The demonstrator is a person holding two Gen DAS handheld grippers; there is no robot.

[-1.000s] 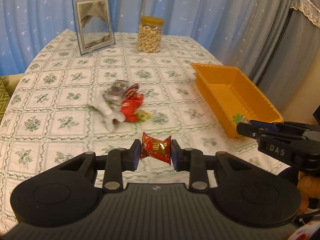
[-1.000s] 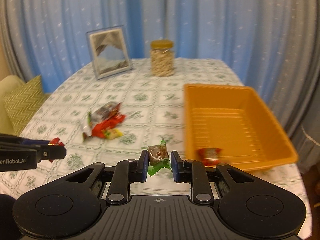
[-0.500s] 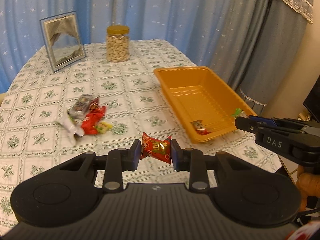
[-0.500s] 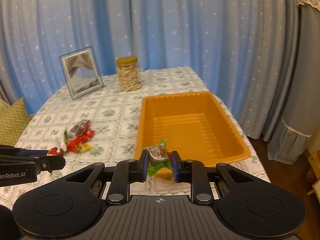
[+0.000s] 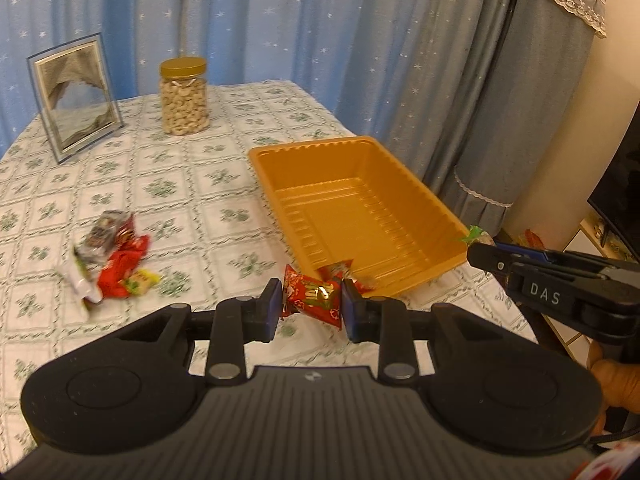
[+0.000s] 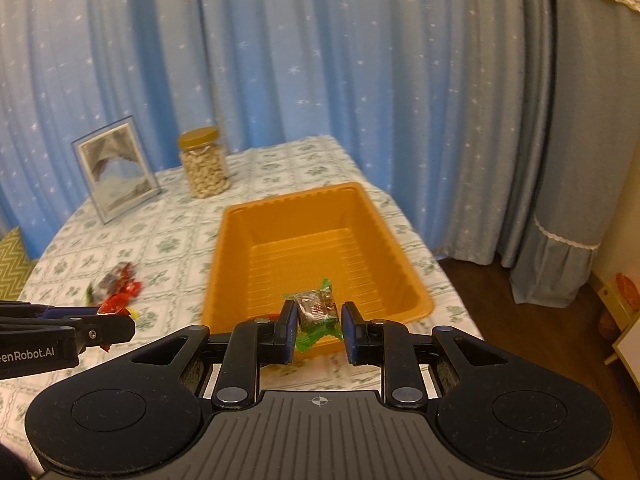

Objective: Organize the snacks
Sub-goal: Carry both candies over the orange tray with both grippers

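Observation:
My left gripper (image 5: pixel 312 304) is shut on a red snack packet (image 5: pixel 314 297), held above the table near the front corner of the orange tray (image 5: pixel 256 156). My right gripper (image 6: pixel 318 322) has its jaws apart. A green-wrapped snack (image 6: pixel 316 312) sits between them, touching the left finger only, over the near end of the orange tray (image 6: pixel 416 280). One red packet (image 5: pixel 340 270) lies inside the tray. A pile of snacks (image 5: pixel 112 260) lies on the tablecloth to the left; it also shows in the right wrist view (image 6: pixel 116 294).
A jar of nuts (image 5: pixel 184 98) and a picture frame (image 5: pixel 74 94) stand at the back of the table. Blue curtains hang behind. The table's right edge runs close beside the tray. The right gripper's side (image 5: pixel 560 292) shows in the left view.
Both grippers have moved towards the tray. The right gripper's jaws have opened around the green snack. The left gripper still holds the red packet.

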